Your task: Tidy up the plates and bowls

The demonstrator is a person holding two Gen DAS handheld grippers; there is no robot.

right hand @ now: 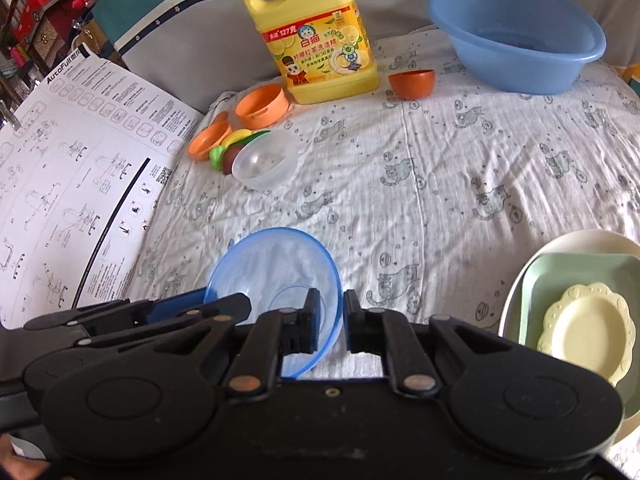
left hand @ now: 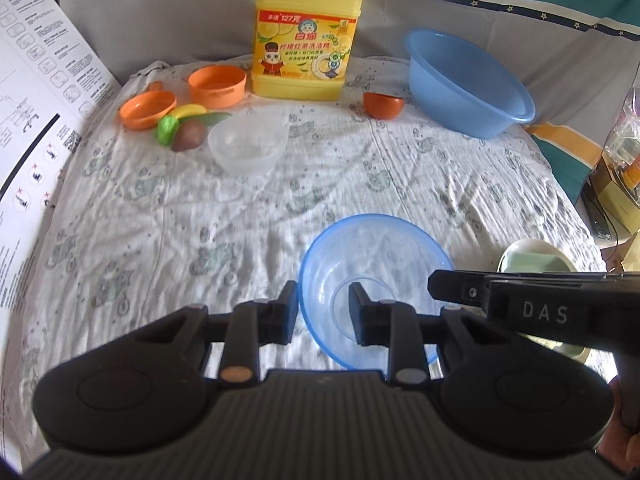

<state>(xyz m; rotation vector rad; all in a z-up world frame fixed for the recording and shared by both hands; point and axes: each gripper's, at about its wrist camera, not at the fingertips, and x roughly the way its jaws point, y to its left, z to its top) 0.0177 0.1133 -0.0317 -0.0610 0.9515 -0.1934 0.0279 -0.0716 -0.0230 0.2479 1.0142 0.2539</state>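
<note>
Carrying this one takes two grippers, and you can see why: the clear blue bowl [left hand: 374,284] is thin, see-through plastic, light as anything, with a wall that probably flexes and a glossy skin that could slip under a hard pad. It hangs low over the patterned white cloth [left hand: 200,208], near its front edge, pinched from both sides. The left gripper [left hand: 323,304] has its jaws clamped over the bowl's left rim, one finger outside, one inside the wall. The right gripper [right hand: 332,318] bites the opposite rim the same way, jaws nearly closed because the wall is so thin. That rim looks like the right place to hold, being the stiffest part of such a bowl; squeeze mid-wall and I'd expect it to buckle. Off to the right sits the likely destination, a stack of plates: a cream plate [right hand: 592,240] under a green square plate [right hand: 580,272] under a small scalloped yellow plate [right hand: 588,320]. Further back, well apart, a big blue basin [right hand: 516,36], a yellow detergent jug [right hand: 320,40], a frosted white bowl [right hand: 266,160] beside the toy fruit [left hand: 182,128], two orange toy pots [left hand: 216,86] and a little orange bowl [right hand: 412,82]. Smooth, matched hands seem essential, or the bowl could twist free
</note>
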